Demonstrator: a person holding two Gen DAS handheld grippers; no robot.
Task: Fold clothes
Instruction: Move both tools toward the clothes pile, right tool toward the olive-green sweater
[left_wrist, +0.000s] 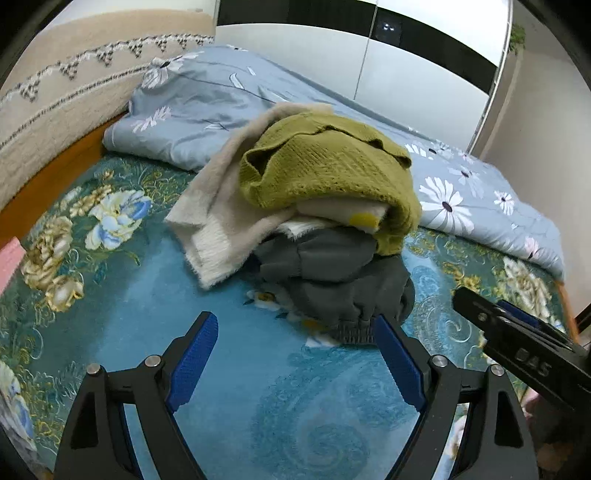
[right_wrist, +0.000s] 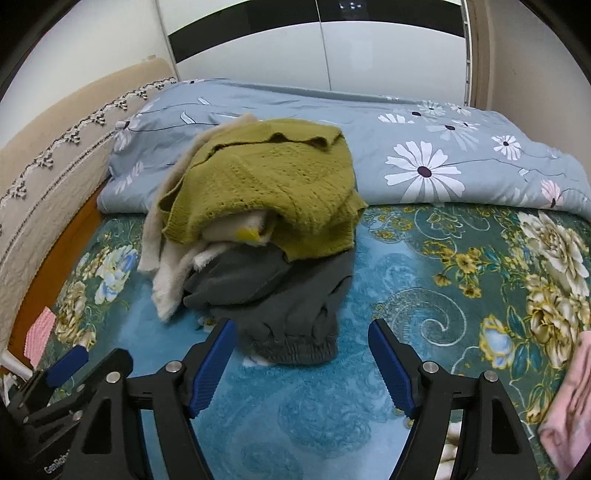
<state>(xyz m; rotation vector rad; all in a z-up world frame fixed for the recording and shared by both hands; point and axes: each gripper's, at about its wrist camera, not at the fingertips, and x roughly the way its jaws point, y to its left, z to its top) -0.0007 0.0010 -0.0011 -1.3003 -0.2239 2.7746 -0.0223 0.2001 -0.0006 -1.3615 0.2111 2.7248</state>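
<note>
We see a heap of clothes (left_wrist: 325, 221) on the bed (left_wrist: 147, 295), lying on its teal floral cover with a blue daisy-print quilt (left_wrist: 461, 192) bunched behind it. An olive knit sweater (right_wrist: 266, 184) sits on top, a cream fuzzy garment (left_wrist: 221, 206) spills out to the left, and a grey garment with an elastic band (right_wrist: 291, 306) lies at the bottom, nearest us.

Both tools sit low over the cover, facing the heap head-on. The left gripper (left_wrist: 295, 358) has its jaws wide apart, holding nothing; the grey band lies just ahead of its right finger. The right gripper (right_wrist: 299, 365) is likewise spread and bare, and the grey band sits between its fingertips, just ahead of them, so we judge it the nearer.

The heap rises as a mound with no clear long axis. Loosely stacked or merely piled, we cannot tell.
</note>
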